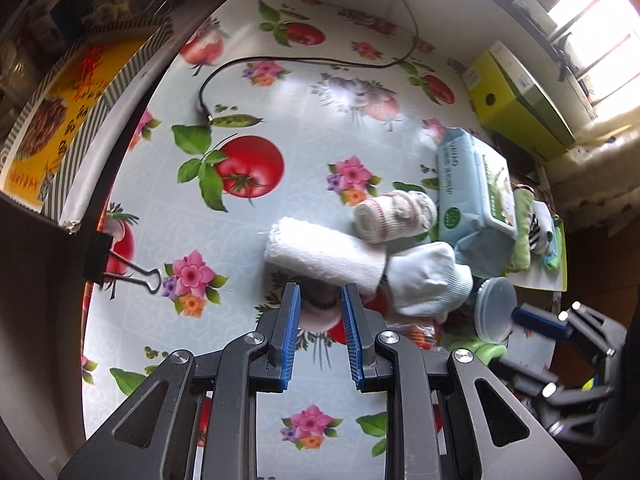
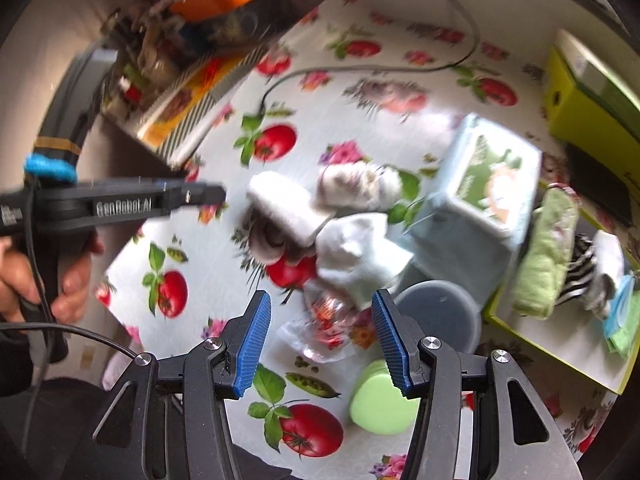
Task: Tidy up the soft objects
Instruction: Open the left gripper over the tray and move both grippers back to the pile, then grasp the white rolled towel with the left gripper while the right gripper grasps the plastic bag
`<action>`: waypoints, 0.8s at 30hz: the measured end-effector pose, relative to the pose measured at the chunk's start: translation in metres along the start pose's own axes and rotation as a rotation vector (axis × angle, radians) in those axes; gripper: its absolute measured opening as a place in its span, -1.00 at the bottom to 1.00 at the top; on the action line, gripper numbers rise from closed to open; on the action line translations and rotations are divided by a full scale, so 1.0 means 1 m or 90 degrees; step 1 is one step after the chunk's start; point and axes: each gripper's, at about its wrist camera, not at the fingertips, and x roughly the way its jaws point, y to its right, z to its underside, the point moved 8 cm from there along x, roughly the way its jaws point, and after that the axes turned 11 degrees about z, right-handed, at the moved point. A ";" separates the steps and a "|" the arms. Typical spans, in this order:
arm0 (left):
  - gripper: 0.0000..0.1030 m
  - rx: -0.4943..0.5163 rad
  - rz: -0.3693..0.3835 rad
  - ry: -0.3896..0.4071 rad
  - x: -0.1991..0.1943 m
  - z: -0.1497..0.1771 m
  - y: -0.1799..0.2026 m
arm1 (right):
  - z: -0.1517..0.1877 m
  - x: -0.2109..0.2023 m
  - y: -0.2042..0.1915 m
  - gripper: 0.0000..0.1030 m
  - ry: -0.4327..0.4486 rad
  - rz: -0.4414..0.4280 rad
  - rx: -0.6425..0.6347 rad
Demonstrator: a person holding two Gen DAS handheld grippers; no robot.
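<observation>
Four soft rolls lie bunched beside the blue wipes pack [image 1: 472, 184], my landmark for this entry. Nearest the pack: a pink-striped rolled sock [image 1: 394, 212], touching its side. Further from the pack, on the side away from the tray: a white rolled towel [image 1: 324, 258], long axis running slantwise across the view, one end butting a white bundled sock [image 1: 424, 280]. Tucked under the towel's near edge: a small pale-pink roll [image 1: 318, 314].

My left gripper [image 1: 320, 304] points steeply down, jaws half open, nothing gripped. The pink roll sits right between the blue fingertips, pads not yet pressing as far as I can tell. The towel's long axis crosses just beyond the tips. Judgement: the left hand is the nearer one to this bundle; closing would take the pink roll, not the towel.

My right gripper [image 2: 320, 320] is also part open and empty, hanging over a crinkled clear wrapper [image 2: 324, 328], on the near side of the pack, with a grey round lid [image 2: 440, 312] and a green round thing [image 2: 380, 400] just beside it.

Containers: a green-rimmed tray [image 2: 560, 344] beyond the pack holds a folded green cloth [image 2: 548, 248], a black-and-white striped item [image 2: 580, 276] and some smaller cloths at its far corner. Grey lid's tub: contents hidden.
</observation>
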 end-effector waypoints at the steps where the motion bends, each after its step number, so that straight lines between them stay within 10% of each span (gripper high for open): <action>1: -0.57 -0.003 0.000 0.001 0.000 -0.001 -0.002 | 0.002 0.005 -0.003 0.02 -0.008 0.001 -0.006; 19: -0.57 -0.061 0.027 0.025 -0.006 0.001 -0.043 | 0.023 0.104 -0.030 0.00 -0.195 0.157 -0.109; 24: -0.57 -0.063 0.036 0.025 -0.006 0.002 -0.048 | 0.020 0.111 -0.034 -0.33 -0.192 0.176 -0.129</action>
